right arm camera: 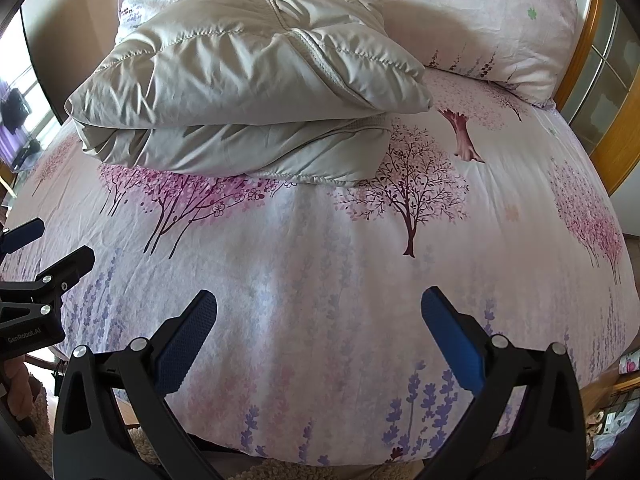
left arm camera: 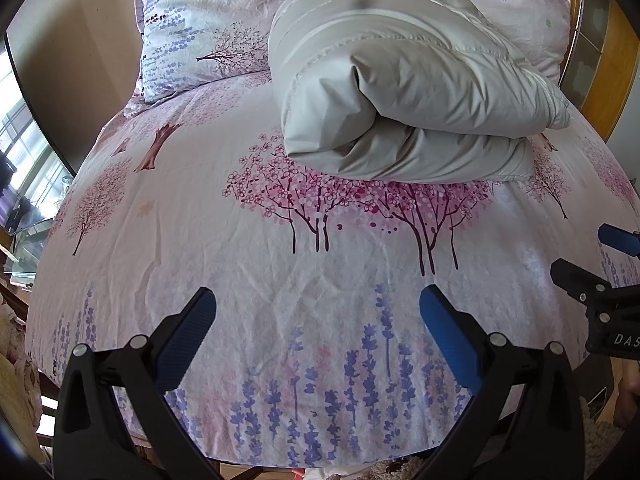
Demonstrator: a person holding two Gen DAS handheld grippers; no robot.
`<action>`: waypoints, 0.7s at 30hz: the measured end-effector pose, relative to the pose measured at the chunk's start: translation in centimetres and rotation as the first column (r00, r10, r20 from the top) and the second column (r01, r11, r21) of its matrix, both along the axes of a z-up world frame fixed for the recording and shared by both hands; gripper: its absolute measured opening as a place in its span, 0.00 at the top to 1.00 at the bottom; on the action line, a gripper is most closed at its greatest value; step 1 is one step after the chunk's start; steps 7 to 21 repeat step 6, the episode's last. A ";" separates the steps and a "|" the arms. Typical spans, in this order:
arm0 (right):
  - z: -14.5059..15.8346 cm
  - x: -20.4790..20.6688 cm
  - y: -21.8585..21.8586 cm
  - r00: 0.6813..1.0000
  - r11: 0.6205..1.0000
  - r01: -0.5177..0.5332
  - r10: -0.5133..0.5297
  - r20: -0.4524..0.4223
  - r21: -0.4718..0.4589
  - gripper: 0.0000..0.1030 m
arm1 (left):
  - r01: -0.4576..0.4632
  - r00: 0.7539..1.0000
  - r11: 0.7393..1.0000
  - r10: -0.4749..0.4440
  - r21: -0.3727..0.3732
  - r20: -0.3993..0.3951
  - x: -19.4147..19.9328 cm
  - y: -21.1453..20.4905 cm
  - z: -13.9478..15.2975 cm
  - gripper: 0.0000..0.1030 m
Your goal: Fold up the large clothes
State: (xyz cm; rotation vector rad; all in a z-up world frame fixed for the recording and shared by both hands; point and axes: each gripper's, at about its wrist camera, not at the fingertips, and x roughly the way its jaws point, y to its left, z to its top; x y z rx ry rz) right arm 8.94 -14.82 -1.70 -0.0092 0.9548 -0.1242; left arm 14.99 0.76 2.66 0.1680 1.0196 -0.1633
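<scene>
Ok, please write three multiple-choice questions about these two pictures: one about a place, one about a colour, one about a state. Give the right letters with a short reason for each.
1. Where does the folded padded jacket lie?
A. on the flower-print bed sheet, in front of the pillows
B. on the floor
C. between the fingers of one tool

2. What colour is the jacket?
A. dark blue
B. pale grey-beige
C. bright red

3. In what state are the two tools?
A. both shut on the jacket
B. one open, one shut
C. both open and holding nothing

Answers:
1 A: the folded padded jacket rests on the flower-print bed sheet, with the pillows behind it.
2 B: its quilted fabric is pale grey-beige in both views.
3 C: the left tool and the right tool show spread fingers with only sheet between them.
</scene>
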 end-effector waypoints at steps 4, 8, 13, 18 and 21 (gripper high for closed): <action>0.0 0.0 0.0 1.000 1.000 0.000 0.000 0.000 0.000 0.01 | 0.001 1.000 1.000 -0.001 -0.002 -0.003 -0.1 -0.1 0.1 0.02; 0.0 0.0 0.0 1.000 1.000 -0.001 0.001 -0.001 0.000 0.01 | 0.002 1.000 1.000 -0.002 -0.002 -0.004 -0.1 -0.2 0.1 0.02; 0.0 0.0 0.0 1.000 1.000 -0.001 0.001 -0.001 0.000 0.01 | 0.002 1.000 1.000 -0.002 -0.002 -0.004 -0.1 -0.2 0.1 0.02; 0.0 0.0 0.0 1.000 1.000 -0.001 0.001 -0.001 0.000 0.01 | 0.002 1.000 1.000 -0.002 -0.002 -0.004 -0.1 -0.2 0.1 0.02; 0.0 0.0 0.0 1.000 1.000 -0.001 0.001 -0.001 0.000 0.01 | 0.002 1.000 1.000 -0.002 -0.002 -0.004 -0.1 -0.2 0.1 0.02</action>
